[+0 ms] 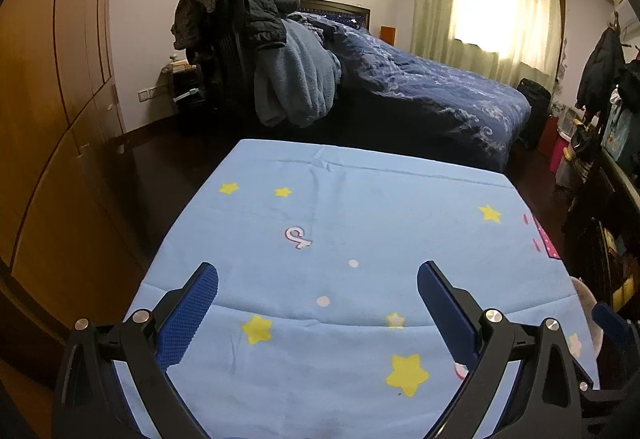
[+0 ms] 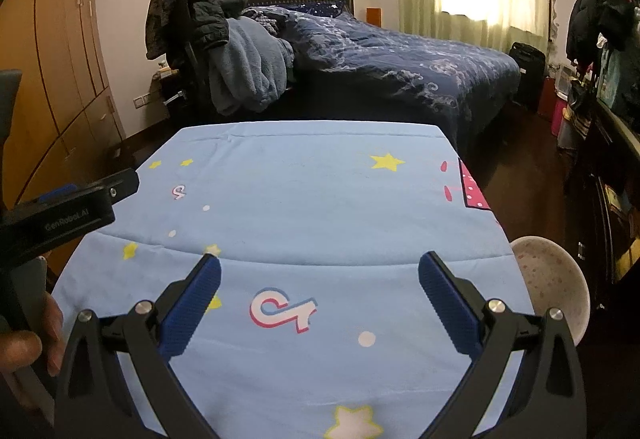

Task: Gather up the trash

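Well, both grippers, left [image 1: 318, 275] and right [image 2: 320, 267], hover jaws wide apart over the starry blue cloth [image 2: 304, 199], bed [image 2: 400, 67] at twelve, white bowl [image 2: 552, 287] at three; trash, I can't spot.

Daylight through the curtained window [image 1: 492, 11] blows out to glaring white, leaving the room dim. The floor [image 2: 532, 143] lies in shadow. Both fisheye views bend at dark edges.
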`<state>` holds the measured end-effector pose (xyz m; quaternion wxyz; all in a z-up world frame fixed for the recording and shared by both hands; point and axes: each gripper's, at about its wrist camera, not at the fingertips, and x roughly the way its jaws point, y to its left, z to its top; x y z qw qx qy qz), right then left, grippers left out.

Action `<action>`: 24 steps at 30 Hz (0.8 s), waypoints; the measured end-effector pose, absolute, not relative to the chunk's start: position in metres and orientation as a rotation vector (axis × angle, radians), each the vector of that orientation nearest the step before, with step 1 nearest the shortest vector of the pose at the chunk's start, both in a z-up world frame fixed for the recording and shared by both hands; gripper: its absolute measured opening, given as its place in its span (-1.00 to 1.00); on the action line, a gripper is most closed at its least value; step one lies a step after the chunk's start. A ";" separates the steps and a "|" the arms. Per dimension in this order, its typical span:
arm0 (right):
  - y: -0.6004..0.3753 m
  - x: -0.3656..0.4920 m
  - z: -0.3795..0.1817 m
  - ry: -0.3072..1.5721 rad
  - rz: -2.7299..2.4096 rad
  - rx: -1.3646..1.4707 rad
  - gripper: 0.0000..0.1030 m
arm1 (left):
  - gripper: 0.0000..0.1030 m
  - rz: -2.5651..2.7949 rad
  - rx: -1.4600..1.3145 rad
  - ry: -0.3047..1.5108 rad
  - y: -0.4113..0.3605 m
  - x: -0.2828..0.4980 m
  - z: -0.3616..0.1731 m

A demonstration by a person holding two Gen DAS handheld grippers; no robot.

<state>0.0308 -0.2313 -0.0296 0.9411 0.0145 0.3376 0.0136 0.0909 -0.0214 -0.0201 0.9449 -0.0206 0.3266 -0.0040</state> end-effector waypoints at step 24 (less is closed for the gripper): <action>-0.223 0.045 -0.039 0.721 0.050 0.020 0.93 | 0.93 -0.002 -0.043 0.678 -0.013 0.092 -0.028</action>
